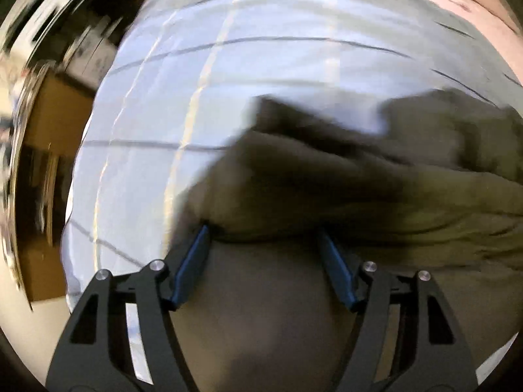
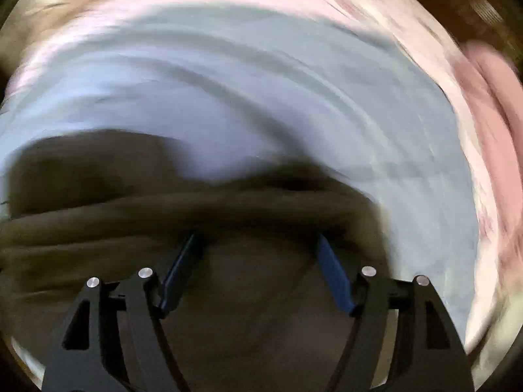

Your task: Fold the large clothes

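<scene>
Roughly, progress: early; nothing visibly folded.
Garment: bunched olive-brown cloth garment beneath and ahead of both grippers, on pale blue lined bedsheet.
Left gripper: jaws spread, cloth between, clamping unclear.
Right gripper: likewise.
Left: flatten, fold.

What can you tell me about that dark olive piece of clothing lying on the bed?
The olive garment is a soft, thick-looking cloth, dark brownish green, bunched into long folds rather than lying flat. It rests on a pale blue sheet with thin dark lines. Both views are blurred, so seams and its type cannot be told. The left gripper and right gripper each straddle a fold, jaws apart; whether they pinch it is unclear.
</scene>
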`<state>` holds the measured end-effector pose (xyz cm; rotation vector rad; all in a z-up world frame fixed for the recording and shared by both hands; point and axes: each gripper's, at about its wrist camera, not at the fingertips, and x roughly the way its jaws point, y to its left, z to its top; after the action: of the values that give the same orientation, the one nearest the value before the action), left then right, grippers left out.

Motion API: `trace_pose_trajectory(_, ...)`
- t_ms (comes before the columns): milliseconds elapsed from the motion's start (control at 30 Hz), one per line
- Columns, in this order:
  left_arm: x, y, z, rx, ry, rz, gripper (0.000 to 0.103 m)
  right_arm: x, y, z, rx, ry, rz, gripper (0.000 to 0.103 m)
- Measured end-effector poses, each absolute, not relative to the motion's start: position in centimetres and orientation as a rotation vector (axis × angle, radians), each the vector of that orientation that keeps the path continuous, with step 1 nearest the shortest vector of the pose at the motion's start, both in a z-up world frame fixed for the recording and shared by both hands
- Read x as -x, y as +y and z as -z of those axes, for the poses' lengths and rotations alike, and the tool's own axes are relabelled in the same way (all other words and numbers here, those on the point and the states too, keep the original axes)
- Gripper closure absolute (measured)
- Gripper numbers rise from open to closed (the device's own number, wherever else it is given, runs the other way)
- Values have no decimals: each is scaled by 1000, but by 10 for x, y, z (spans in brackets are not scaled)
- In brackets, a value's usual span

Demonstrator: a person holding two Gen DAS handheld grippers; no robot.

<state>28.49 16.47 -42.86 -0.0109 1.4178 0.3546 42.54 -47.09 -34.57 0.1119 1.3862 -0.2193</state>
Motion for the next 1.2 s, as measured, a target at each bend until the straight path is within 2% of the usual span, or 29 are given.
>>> trace_pose_trajectory(67,-274,174,411,-60,1385,-383,32,-411,-513,340,-232,1380,299,31)
trace_pose_trajectory(133,-259,174,385,-90,1332,-381,22,-391,-518,307,-195,1304,282,27)
trace_pose_trajectory(200,-229,168,341,-22,1253,-303,11,-369,-507,277,-137,1244,270,2)
trace_pose_trajectory(300,-182,136,283,27,1184,-191,2,-323,-471,226,-175,1203,126,1)
trace_pose_trajectory(533,-98,53,175,179,1155,9,2,-224,-389,121,-303,1216,62,1)
trace_pose_trajectory(633,-76,28,146,132,1154,42,2,-208,-355,89,-239,1262,82,1)
trace_pose_trajectory(700,-62,15,123,59,1123,11,2,-200,-336,65,-150,1229,72,1)
trace_pose_trajectory(800,-52,9,98,-11,1072,-9,2,-193,-328,33,-89,1160,86,1)
trace_pose_trajectory(967,-44,3,68,-20,1035,-1,2,-185,-324,15,-68,1155,87,1)
trace_pose_trajectory(1200,-38,11,62,-8,1038,-7,2,-169,-319,7,-73,1148,73,1)
